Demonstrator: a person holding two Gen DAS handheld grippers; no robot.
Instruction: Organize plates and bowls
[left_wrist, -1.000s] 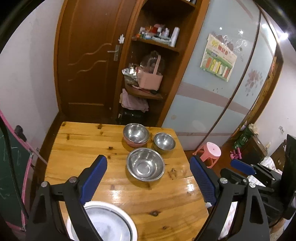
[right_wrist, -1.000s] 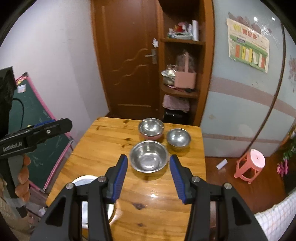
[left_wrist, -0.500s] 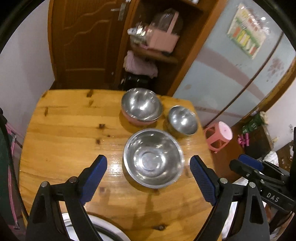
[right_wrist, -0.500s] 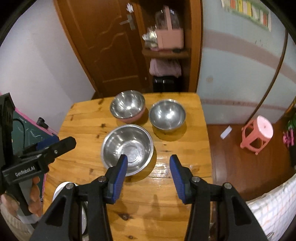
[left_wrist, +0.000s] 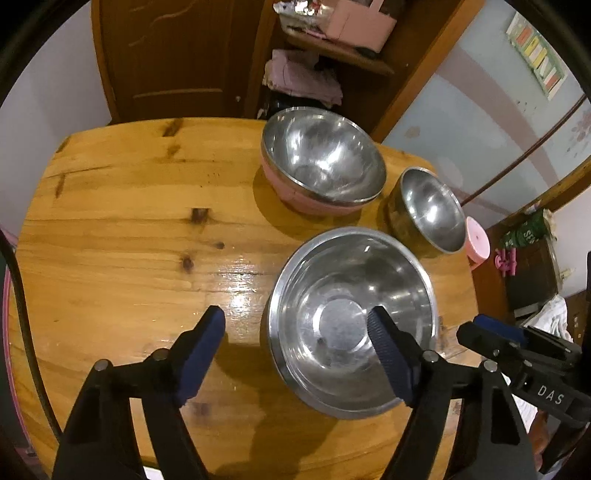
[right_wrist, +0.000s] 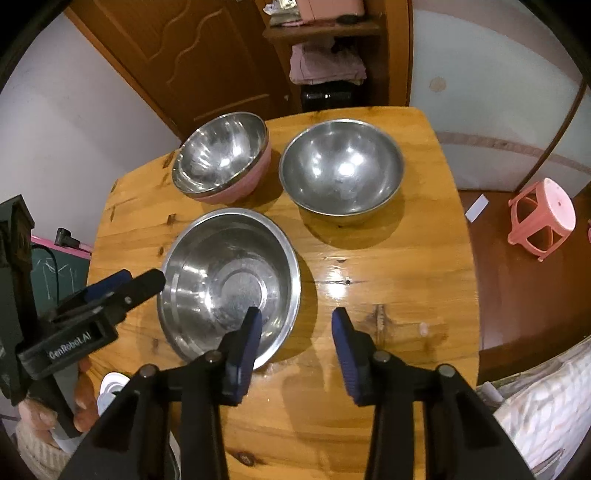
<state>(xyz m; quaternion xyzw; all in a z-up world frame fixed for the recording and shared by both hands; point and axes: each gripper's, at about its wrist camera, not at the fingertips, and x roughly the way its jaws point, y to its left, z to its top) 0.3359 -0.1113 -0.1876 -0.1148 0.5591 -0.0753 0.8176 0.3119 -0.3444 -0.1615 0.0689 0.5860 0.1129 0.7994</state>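
Three bowls stand on the wooden table (left_wrist: 122, 229). A wide shallow steel bowl (left_wrist: 351, 317) (right_wrist: 229, 280) is nearest. Behind it are a pink-walled steel bowl (left_wrist: 321, 166) (right_wrist: 221, 158) and a smaller all-steel bowl (left_wrist: 428, 214) (right_wrist: 341, 170). My left gripper (left_wrist: 295, 325) is open, straddling the wide bowl's left rim, its right finger over the bowl. My right gripper (right_wrist: 295, 325) is open, straddling the same bowl's right rim, its left finger over the bowl. Each gripper shows in the other's view, the left (right_wrist: 125, 288) and the right (left_wrist: 517, 339).
A white-rimmed plate (right_wrist: 110, 384) peeks out at the table's near left edge. A pink stool (right_wrist: 543, 218) stands on the floor to the right. A door and shelves with a pink bag lie behind the table. A green chalkboard (right_wrist: 55, 266) is at the left.
Both grippers have moved forward and down toward the wide steel bowl, which now lies under their fingers. The white plate has dropped out of the left wrist view.
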